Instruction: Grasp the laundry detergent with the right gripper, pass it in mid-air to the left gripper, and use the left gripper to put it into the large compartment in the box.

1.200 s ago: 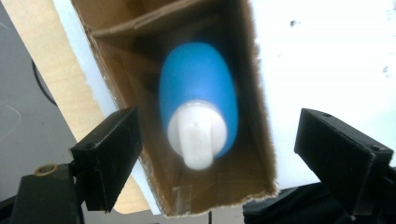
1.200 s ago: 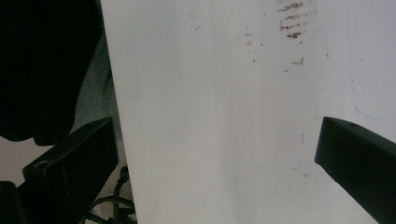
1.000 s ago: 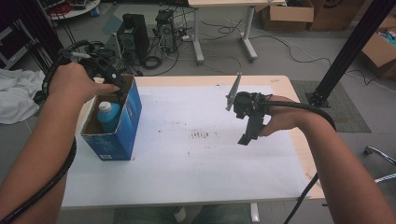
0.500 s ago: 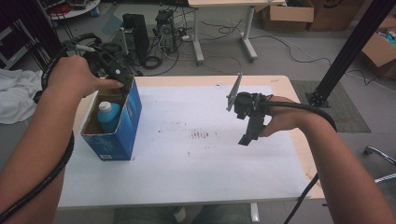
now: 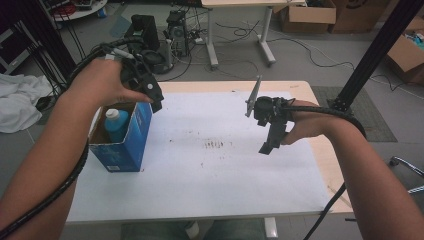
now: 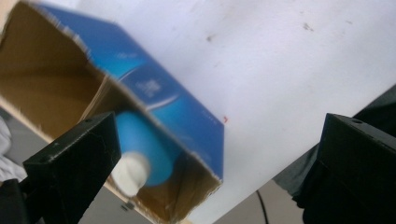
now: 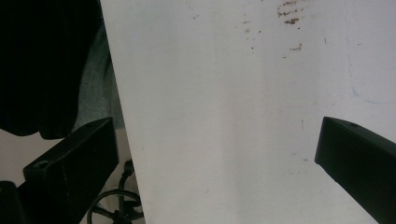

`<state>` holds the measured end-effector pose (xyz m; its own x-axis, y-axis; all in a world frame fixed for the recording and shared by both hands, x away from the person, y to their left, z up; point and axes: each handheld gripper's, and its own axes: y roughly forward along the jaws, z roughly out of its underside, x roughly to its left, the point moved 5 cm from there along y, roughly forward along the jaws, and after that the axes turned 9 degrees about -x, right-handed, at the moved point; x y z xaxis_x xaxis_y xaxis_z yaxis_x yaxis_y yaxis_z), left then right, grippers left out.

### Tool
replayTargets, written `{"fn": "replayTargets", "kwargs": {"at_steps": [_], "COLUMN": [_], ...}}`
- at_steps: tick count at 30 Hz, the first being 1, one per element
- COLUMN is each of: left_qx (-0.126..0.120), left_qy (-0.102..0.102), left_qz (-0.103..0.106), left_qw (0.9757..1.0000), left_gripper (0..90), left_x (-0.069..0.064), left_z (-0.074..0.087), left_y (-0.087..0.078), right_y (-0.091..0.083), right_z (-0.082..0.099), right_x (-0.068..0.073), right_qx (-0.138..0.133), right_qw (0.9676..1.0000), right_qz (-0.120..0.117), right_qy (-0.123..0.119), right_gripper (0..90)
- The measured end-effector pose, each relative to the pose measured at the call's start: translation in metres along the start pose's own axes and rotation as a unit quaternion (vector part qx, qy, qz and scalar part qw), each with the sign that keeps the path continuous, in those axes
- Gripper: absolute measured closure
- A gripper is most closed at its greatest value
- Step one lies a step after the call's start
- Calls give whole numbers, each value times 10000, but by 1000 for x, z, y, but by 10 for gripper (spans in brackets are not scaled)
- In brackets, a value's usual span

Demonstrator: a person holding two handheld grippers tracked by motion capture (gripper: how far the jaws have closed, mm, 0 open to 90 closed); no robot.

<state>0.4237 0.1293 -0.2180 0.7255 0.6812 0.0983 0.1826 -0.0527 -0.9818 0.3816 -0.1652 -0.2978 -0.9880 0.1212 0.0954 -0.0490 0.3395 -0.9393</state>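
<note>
We see a table (image 5: 320,165) w/ a wood edge, covered by a white sheet (image 5: 210,175) that carries small brown marks (image 5: 216,145) near its middle. Behind the table the floor is grey, w/ computer towers (image 5: 175,30), many cables, a second table's legs (image 5: 212,40) and cardboard boxes (image 5: 305,17) at the far wall. A black slanted post (image 5: 372,55) stands at the right, and a white cloth (image 5: 20,107) lies on the floor at the left.

On the left part of the sheet stands a blue carton box (image 5: 122,137), open at top, brown inside. In it we see a blue bottle (image 5: 116,125) w/ a white cap; in the left gripper view the bottle (image 6: 140,140) lies inside the box (image 6: 168,107), cap toward the camera.

The left gripper (image 5: 150,95) is held above the box's far corner, not touching it as far as we can tell; its jaws are spread wide, nothing between them. The right gripper (image 5: 267,142) hangs over the sheet at the right of the marks, well apart from the box, jaws also spread wide and empty, pointing down to the sheet (image 7: 224,116).
</note>
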Motion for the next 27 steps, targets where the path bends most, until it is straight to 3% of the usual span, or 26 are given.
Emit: {"fn": "replayTargets", "kwargs": {"at_steps": [4, 8, 10, 14, 16, 27], "left_qx": [10, 14, -58, -101, -95, 162], "left_qy": [378, 805, 1146, 1579, 1713, 1913], "left_qz": [128, 364, 451, 615, 605, 772], "left_qw": [9992, 9961, 9924, 9855, 9833, 9784], "left_gripper": [1, 1, 1, 1, 1, 1], "left_x": [-16, -32, -40, -52, -55, -63], "left_z": [-7, -12, -15, -18, -20, -19], "left_y": [5, 12, 15, 21, 23, 37], "right_y": [0, 0, -1, -2, -3, -3], "right_z": [-1, -1, -1, -3, -3, 2], "right_x": [-1, -2, -3, -5, -6, -7], "right_qx": [26, 60, 76, 106, 147, 303], "right_qw": [10000, 10000, 10000, 9999, 9999, 9995], "right_qz": [-29, -42, -41, -54, -69, -69], "right_qy": [-18, 7, 1, -21, -24, 27], "right_gripper": [0, 0, 0, 0, 0, 0]}}
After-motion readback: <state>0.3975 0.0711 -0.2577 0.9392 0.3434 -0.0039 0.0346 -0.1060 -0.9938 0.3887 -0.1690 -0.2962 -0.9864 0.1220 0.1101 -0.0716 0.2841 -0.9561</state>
